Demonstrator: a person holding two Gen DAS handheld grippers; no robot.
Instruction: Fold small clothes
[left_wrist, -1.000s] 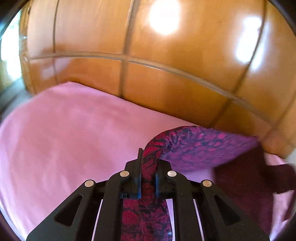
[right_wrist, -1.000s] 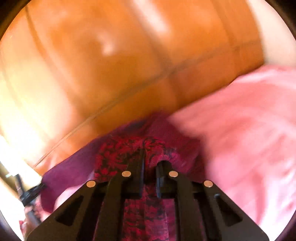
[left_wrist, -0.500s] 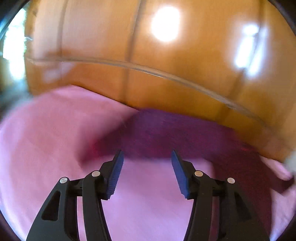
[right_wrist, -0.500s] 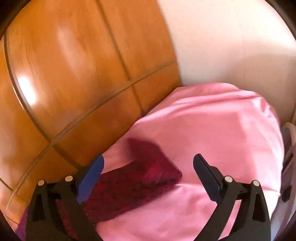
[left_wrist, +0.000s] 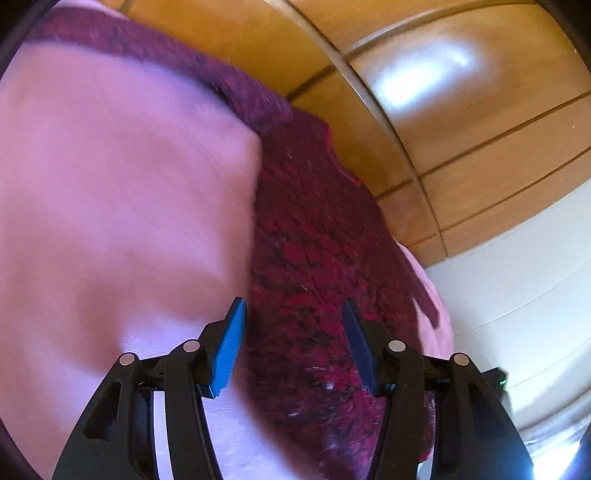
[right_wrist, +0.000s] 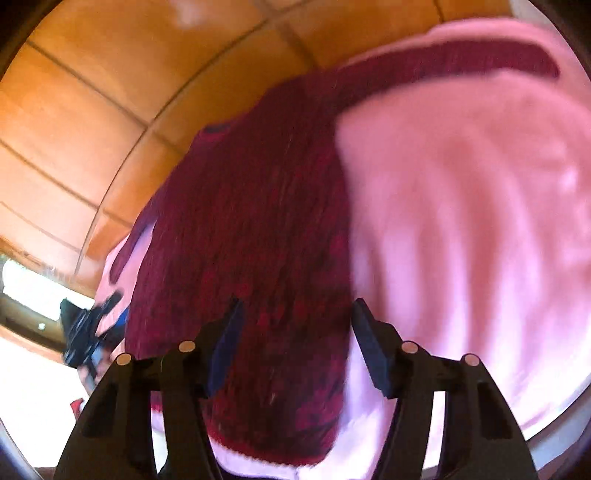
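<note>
A dark red patterned knit sweater (left_wrist: 314, 240) lies spread flat on a pink sheet (left_wrist: 110, 184), one sleeve (left_wrist: 155, 51) stretched out along the wooden board. In the right wrist view the sweater (right_wrist: 251, 229) shows with its sleeve (right_wrist: 461, 59) reaching to the far right. My left gripper (left_wrist: 293, 314) is open and empty, hovering over the sweater's body. My right gripper (right_wrist: 295, 314) is open and empty above the sweater near its hem. Both views are blurred by motion.
A glossy wooden board (left_wrist: 461, 92) rises right behind the sweater and also shows in the right wrist view (right_wrist: 110, 92). A pale wall (left_wrist: 517, 277) stands beside it. The left gripper's black body (right_wrist: 88, 332) shows at the sheet's left edge.
Both grippers were shut on the sweater a second ago. They opened and let it drop onto the sheet, then swung round and down over its body.
</note>
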